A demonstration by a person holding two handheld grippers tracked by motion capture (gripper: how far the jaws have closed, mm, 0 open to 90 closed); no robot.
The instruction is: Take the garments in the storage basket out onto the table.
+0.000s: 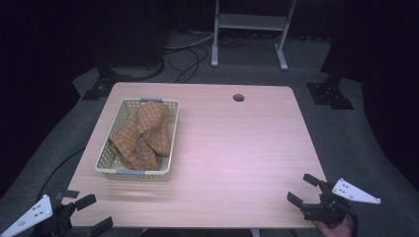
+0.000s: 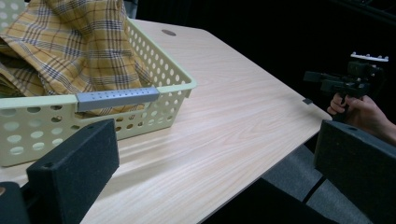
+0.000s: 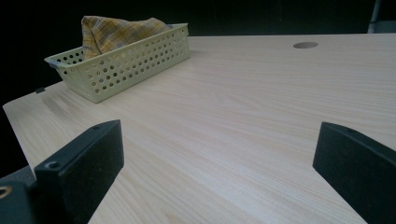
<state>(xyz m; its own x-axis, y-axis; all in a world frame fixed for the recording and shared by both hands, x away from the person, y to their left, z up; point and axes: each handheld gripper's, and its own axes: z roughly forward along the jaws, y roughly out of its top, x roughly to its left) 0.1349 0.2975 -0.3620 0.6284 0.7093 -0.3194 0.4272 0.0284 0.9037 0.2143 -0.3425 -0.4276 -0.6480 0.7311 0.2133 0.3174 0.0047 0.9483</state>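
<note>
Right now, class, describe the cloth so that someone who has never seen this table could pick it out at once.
Start at the pale wooden table and go to its left half, where a cream perforated basket stands. The cloth lies crumpled inside it, heaped above the rim. Its orange-yellow check with dark lines sets it apart from everything else on the table.

The bench (image 1: 232,148) has a light wooden top with rounded corners and a round hole (image 1: 238,98) near its far edge. On its left part stands a pale yellow perforated basket (image 1: 170,148) — inside it lies a crumpled cloth (image 1: 143,133), apparently orange-yellow plaid.
</note>
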